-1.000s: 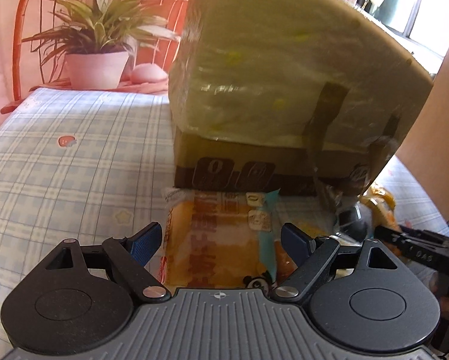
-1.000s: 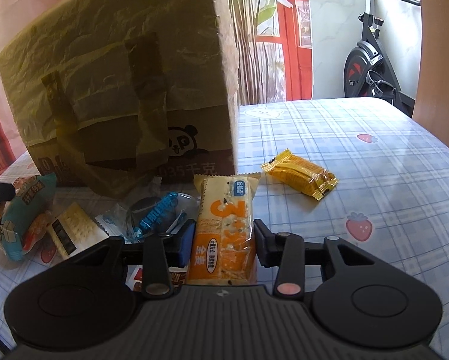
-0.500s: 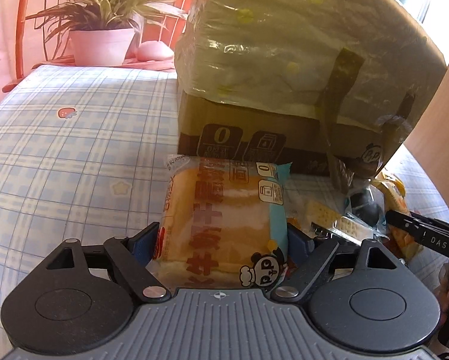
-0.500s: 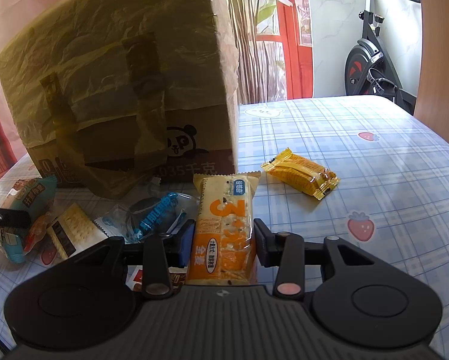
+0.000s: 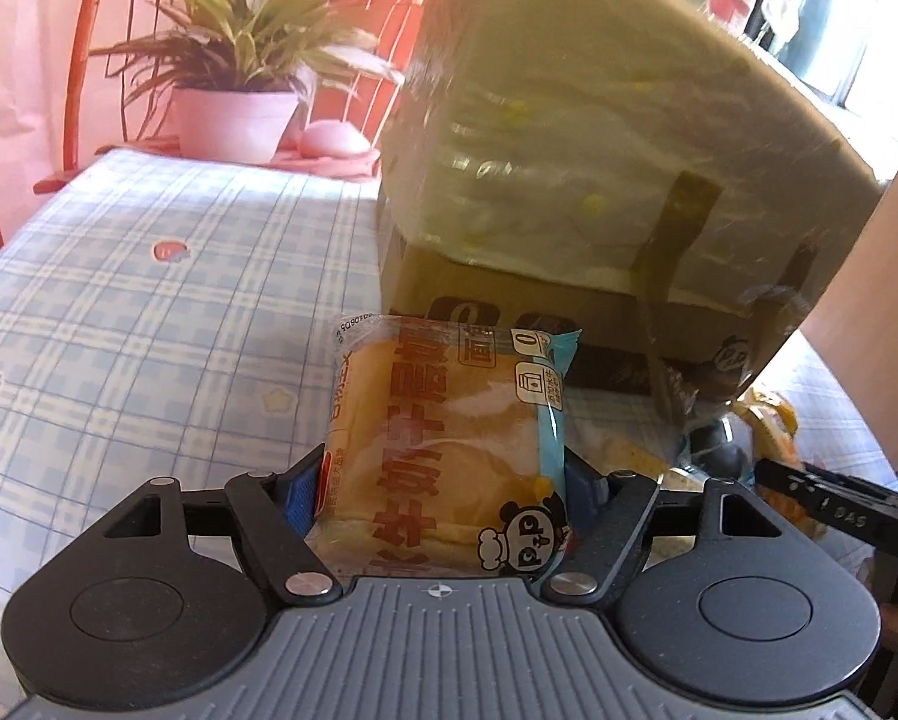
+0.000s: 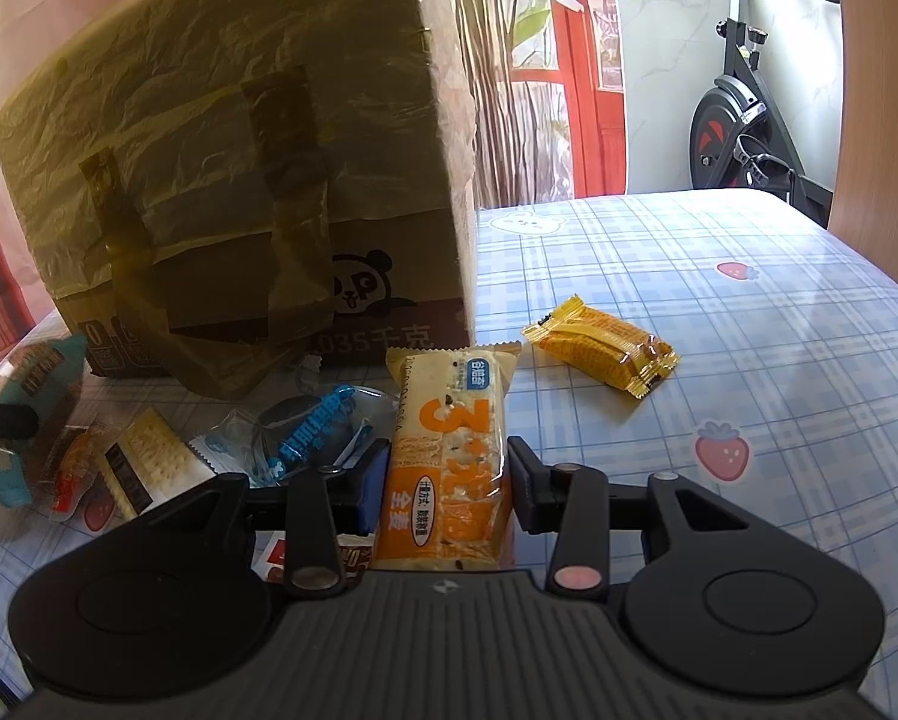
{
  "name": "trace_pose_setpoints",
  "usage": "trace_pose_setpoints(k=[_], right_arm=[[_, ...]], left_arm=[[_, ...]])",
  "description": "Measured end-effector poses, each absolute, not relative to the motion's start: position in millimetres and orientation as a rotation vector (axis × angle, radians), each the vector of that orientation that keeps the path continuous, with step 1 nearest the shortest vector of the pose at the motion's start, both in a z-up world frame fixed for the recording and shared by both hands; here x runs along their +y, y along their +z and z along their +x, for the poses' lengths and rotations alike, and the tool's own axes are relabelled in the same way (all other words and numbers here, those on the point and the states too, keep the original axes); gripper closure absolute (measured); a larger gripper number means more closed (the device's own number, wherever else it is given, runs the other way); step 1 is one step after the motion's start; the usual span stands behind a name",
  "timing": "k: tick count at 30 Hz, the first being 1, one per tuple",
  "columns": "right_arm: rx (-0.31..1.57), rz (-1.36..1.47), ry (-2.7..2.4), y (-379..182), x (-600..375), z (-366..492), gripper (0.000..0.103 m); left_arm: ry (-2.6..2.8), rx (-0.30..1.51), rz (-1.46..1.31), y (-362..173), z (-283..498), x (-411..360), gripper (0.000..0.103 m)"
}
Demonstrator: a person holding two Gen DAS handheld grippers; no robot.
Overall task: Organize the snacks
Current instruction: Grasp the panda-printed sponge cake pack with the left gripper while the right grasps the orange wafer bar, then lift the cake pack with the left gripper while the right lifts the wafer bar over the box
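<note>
Both grippers grip a snack in front of the bag-lined cardboard box.

The left gripper (image 5: 443, 483) is clamped on a bread packet (image 5: 449, 450) at lower centre, seemingly lifted off the checked tablecloth (image 5: 149, 324). The right gripper (image 6: 446, 474) pinches an orange cracker bar (image 6: 449, 462); the cardboard box (image 6: 239, 180) fills the upper left, a yellow packet (image 6: 599, 351) lies right of centre.
</note>
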State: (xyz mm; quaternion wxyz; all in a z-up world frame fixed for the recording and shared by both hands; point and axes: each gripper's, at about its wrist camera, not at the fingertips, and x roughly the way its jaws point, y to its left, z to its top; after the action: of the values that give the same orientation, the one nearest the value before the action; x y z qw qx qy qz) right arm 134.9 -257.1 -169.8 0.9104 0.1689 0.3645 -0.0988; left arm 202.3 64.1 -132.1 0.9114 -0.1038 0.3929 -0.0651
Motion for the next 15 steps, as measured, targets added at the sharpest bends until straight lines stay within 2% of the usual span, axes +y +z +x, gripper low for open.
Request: trace_pose_setpoints(k=[15], right_arm=[[0.731,0.325,-0.217,-157.4,-251.0,130.3,0.062]], left_arm=[[-0.162,0.718,-0.211,-96.2,184.7,60.8,0.026]])
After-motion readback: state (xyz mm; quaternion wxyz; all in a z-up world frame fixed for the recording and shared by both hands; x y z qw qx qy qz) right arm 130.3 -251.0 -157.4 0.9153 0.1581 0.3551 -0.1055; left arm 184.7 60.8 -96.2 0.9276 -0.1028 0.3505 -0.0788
